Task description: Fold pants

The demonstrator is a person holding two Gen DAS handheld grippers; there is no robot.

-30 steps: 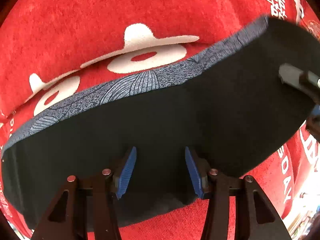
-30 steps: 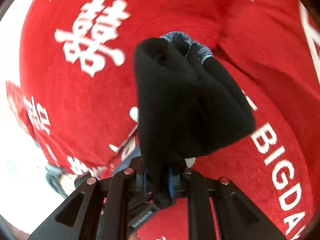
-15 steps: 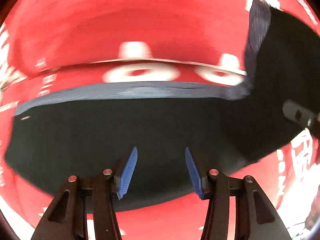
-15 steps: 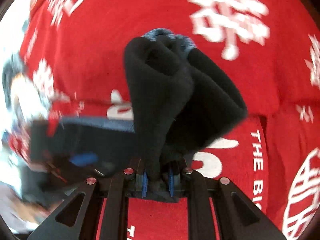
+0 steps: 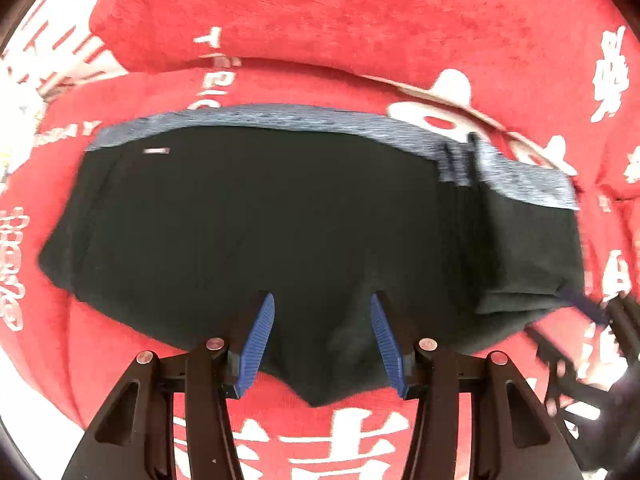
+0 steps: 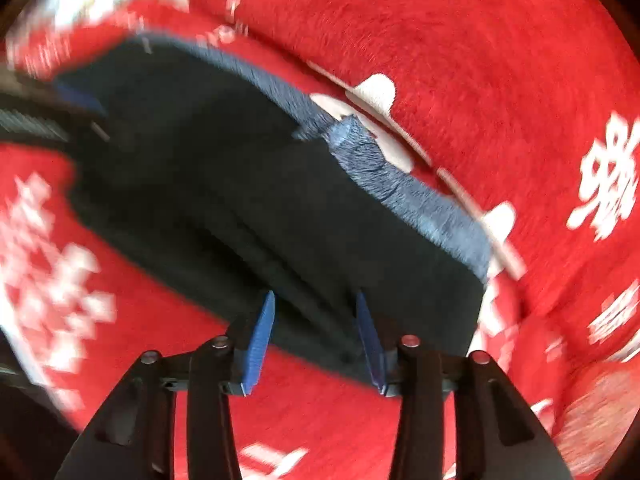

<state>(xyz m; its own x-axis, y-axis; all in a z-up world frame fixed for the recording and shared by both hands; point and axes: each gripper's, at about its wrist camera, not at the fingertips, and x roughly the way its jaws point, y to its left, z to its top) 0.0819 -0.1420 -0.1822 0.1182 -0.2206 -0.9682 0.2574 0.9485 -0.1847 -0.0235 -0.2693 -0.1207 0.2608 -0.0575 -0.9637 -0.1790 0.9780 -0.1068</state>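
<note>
The black pants with a blue-grey waistband lie spread on the red cloth, with their right end folded over. My left gripper is open just above the pants' near edge. My right gripper is open over the folded end of the pants, and it also shows blurred at the right edge of the left wrist view. The right wrist view is blurred by motion.
A red plush cloth with white characters and letters covers the whole surface under the pants. A fold or seam in the cloth runs behind the waistband. A pale floor strip shows at the lower left.
The right gripper, shut on the bunched pants end a second ago, has laid it over onto the pants and opened. The left gripper stayed open and shifted over the pants.
</note>
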